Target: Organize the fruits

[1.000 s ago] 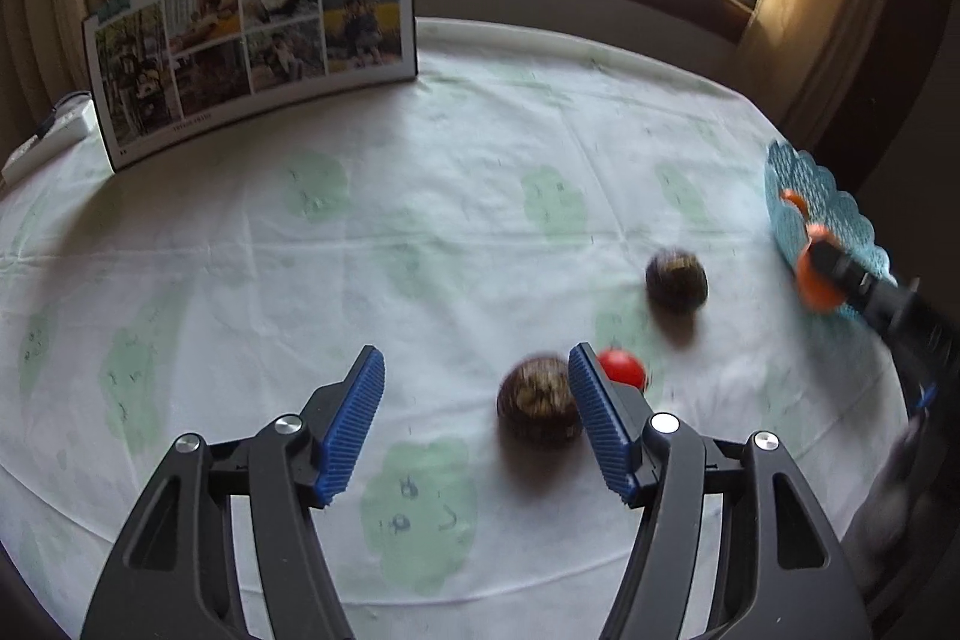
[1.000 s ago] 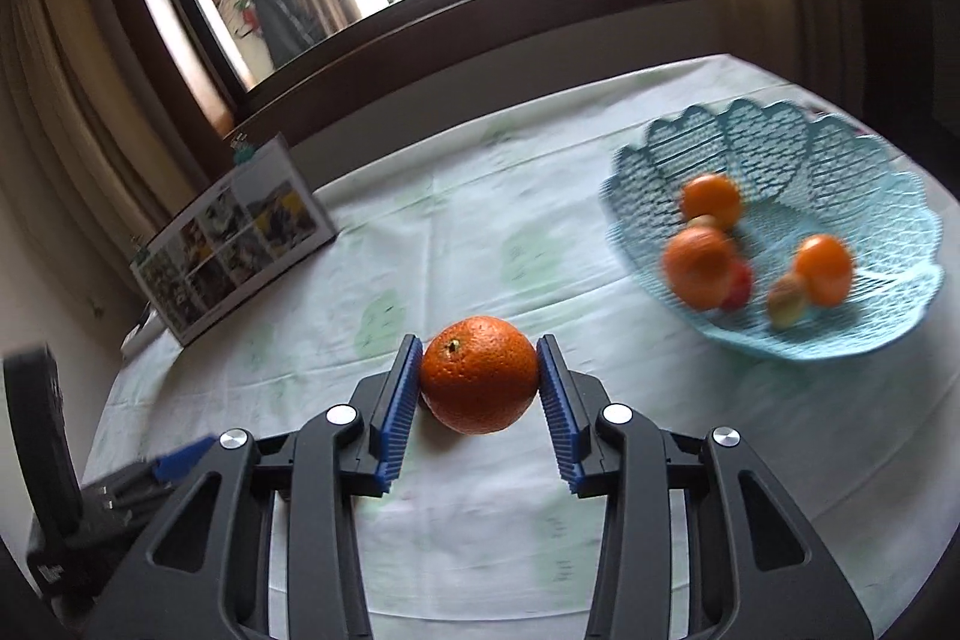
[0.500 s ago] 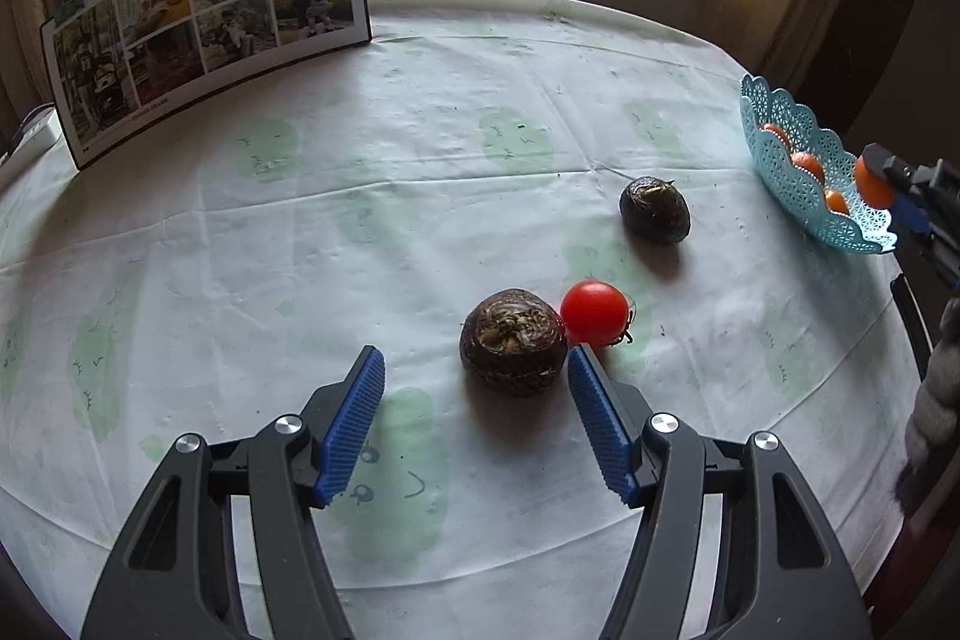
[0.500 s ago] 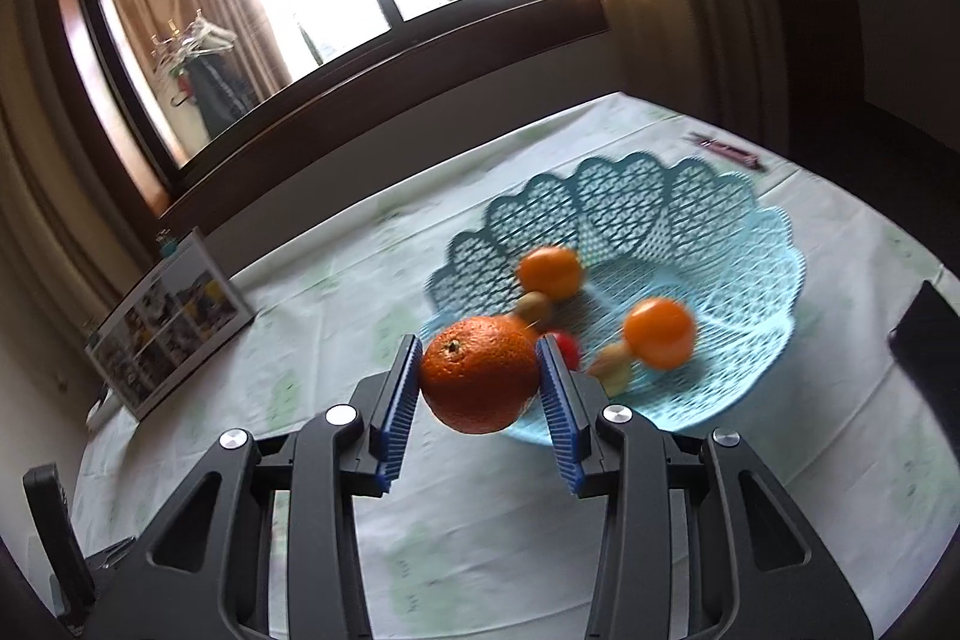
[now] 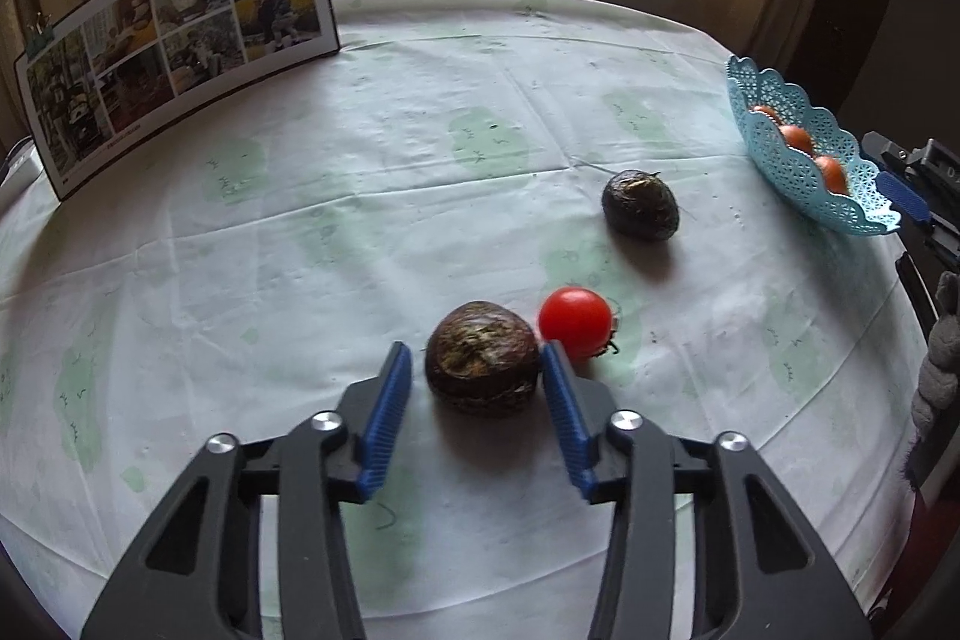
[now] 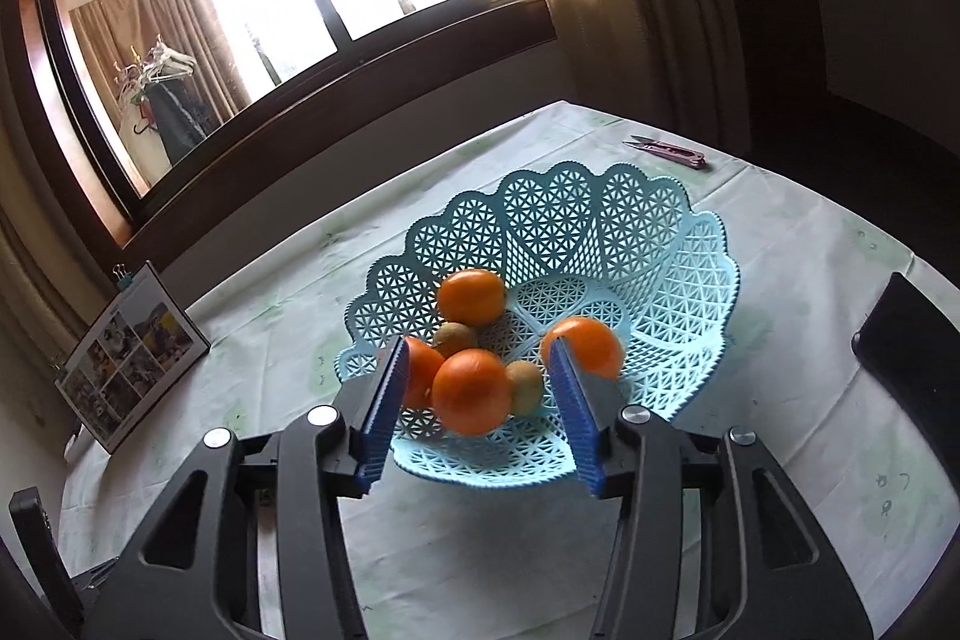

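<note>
Left claw (image 5: 477, 382) closing round brown fruit (image 5: 482, 359), perhaps touching

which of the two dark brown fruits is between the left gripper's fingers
The rounder brown fruit touching the red tomato; the closing left gripper brackets it. The other dark fruit lies apart, toward the basket.

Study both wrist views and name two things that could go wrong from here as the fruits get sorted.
1. The left gripper is closing around the brown fruit, and its right-hand finger sits close to the red tomato, which could get nudged and roll.
2. The right gripper is opening over the blue basket; the freed orange may roll.
</note>
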`<control>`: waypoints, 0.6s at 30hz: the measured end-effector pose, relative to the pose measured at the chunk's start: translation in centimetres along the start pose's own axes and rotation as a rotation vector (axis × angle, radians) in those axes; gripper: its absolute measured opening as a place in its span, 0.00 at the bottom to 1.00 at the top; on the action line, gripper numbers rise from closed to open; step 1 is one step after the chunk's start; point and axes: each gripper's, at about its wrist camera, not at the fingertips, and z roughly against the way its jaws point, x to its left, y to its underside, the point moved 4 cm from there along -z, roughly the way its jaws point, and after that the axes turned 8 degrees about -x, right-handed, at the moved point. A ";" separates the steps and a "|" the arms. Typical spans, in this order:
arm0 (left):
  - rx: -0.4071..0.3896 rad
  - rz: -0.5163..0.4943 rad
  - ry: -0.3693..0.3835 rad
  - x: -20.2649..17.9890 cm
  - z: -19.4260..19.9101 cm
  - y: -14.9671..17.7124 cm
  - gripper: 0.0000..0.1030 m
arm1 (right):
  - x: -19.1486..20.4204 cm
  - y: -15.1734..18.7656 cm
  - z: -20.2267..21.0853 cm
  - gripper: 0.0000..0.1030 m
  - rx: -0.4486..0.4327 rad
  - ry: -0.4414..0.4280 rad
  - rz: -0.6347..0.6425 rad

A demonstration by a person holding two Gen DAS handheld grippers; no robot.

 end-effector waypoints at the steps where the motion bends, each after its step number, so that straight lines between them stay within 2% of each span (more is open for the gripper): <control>1: -0.003 -0.003 -0.002 -0.1 0.0 0.0 0.39 | -0.1 0.0 0.1 0.49 -0.003 0.002 -0.002; 14: -0.060 -0.004 -0.035 -0.3 2.0 -1.7 0.39 | -1.8 0.7 1.8 0.49 -0.090 0.073 0.023; 18: -0.083 -0.031 -0.028 -1.9 2.8 -2.7 0.39 | -2.7 0.7 2.4 0.56 -0.116 0.091 0.032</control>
